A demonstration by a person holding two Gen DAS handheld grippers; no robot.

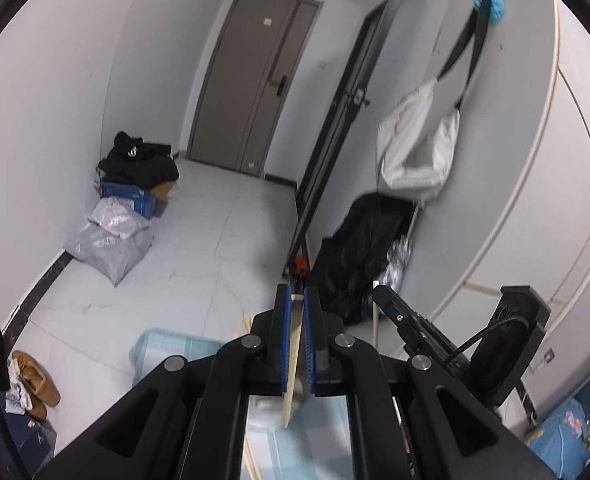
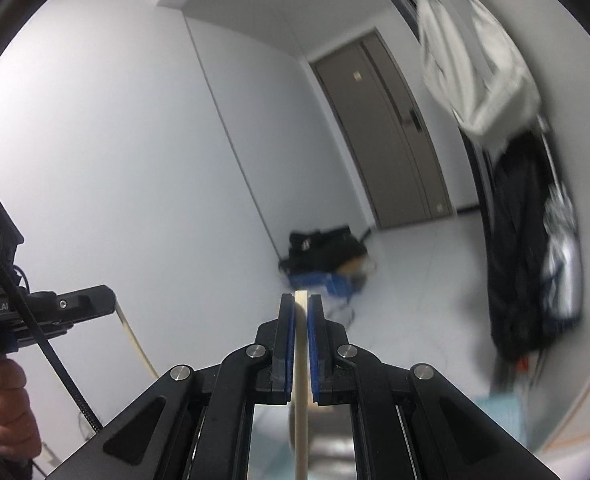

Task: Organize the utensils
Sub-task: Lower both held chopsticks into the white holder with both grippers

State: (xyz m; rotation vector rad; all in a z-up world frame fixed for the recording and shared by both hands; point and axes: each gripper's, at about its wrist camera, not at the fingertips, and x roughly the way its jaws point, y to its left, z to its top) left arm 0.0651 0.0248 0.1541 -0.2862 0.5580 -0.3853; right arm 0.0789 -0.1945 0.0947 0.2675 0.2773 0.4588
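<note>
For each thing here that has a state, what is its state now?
Left tool: shut on a chopstick.
Right tool: shut on another chopstick.
Door: closed.
White bag: hanging on the wall.
Blue box: on the floor, under black clothes.

Door (image 1: 251, 80) at the far end, bags (image 1: 109, 236) left, coats (image 1: 359, 252) right.

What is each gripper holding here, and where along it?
Each holds a pale wooden chopstick near its upper end: left gripper on one chopstick, right gripper on another.
</note>
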